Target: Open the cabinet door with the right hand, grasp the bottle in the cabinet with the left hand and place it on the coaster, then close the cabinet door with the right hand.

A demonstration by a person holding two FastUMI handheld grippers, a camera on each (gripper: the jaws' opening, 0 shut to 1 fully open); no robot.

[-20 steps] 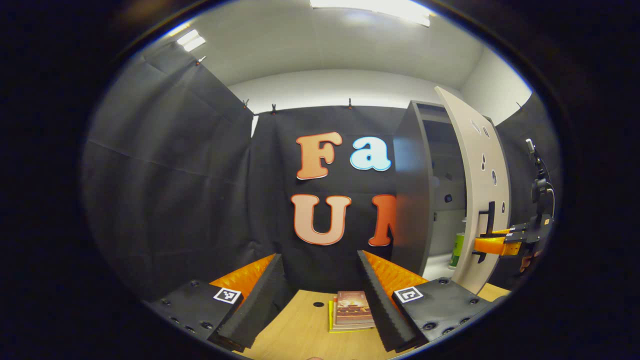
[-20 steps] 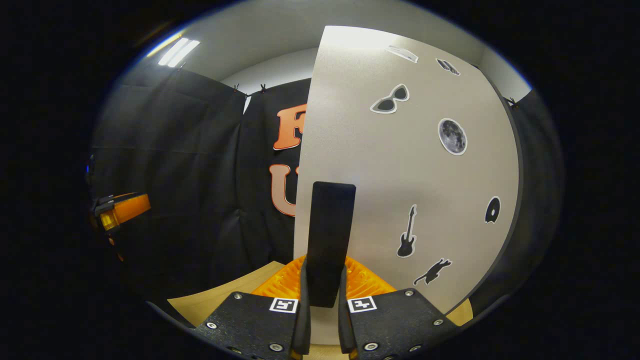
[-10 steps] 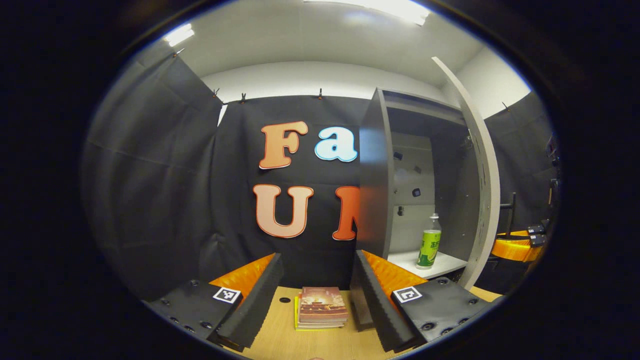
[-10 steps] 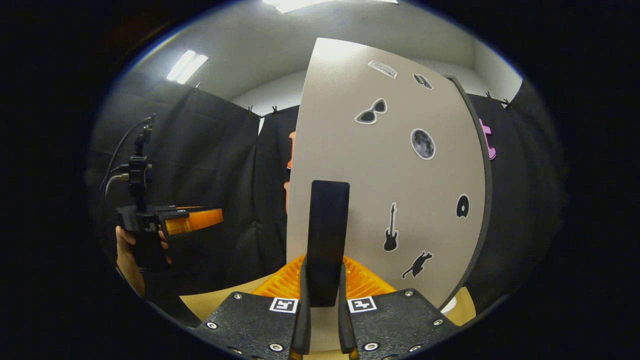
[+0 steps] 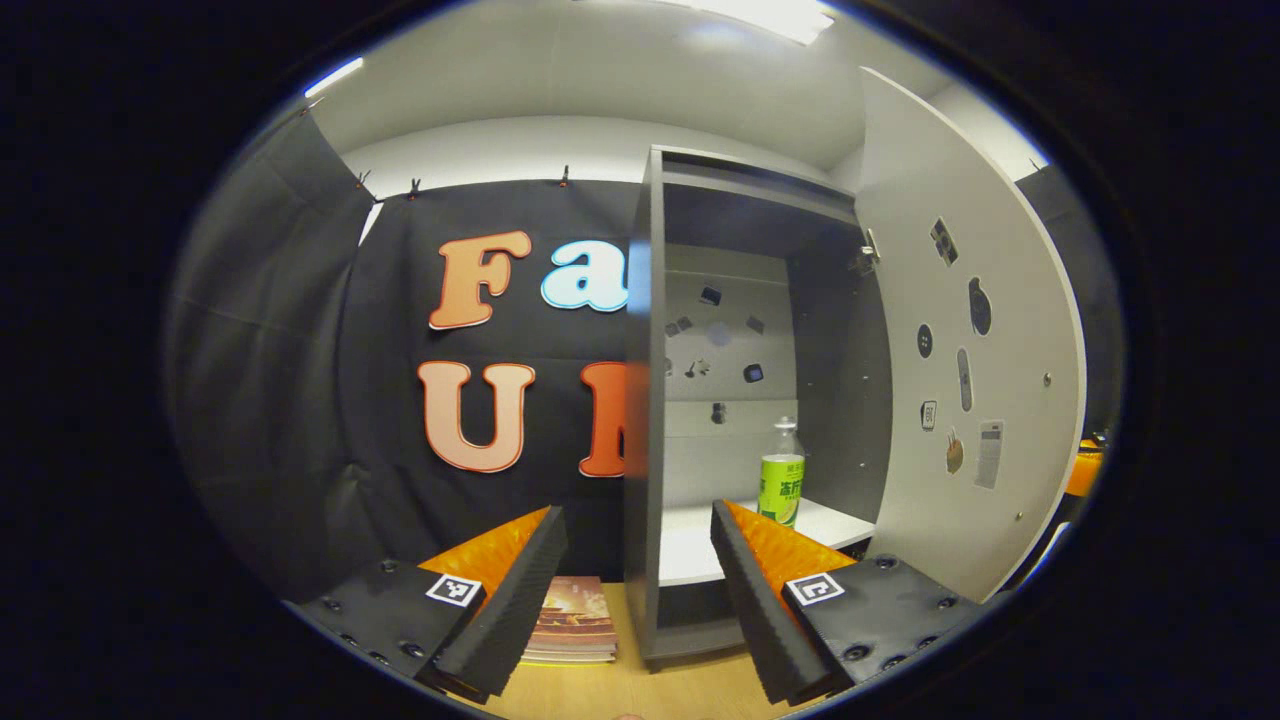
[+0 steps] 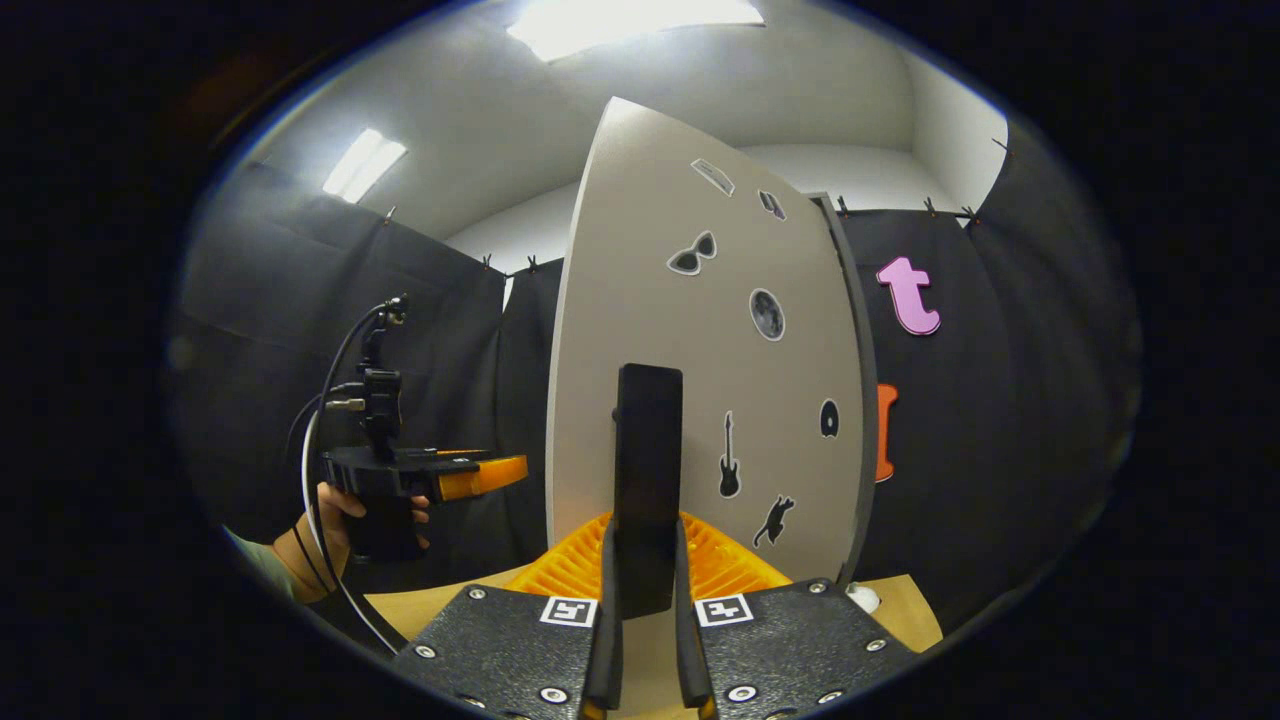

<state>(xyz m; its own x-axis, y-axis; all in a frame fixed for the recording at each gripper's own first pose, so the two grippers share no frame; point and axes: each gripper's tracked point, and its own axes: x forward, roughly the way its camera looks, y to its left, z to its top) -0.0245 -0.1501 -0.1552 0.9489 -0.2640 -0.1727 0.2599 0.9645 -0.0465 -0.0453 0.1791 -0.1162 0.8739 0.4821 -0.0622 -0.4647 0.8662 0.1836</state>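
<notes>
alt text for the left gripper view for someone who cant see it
An open grey cabinet holds a green-labelled bottle standing upright on its white shelf, the door swung wide to the right. The left tool is open in the foreground, above a wooden table with a stack of books.

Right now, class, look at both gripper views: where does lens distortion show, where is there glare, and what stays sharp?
Left gripper view: the fisheye bows the open cabinet door outward; the ceiling light glares at the top; the bottle on the shelf is sharp. Right gripper view: the door's sticker face curves to a point, a ceiling panel burns out white, and the black handle in the right gripper is crisp.
</notes>
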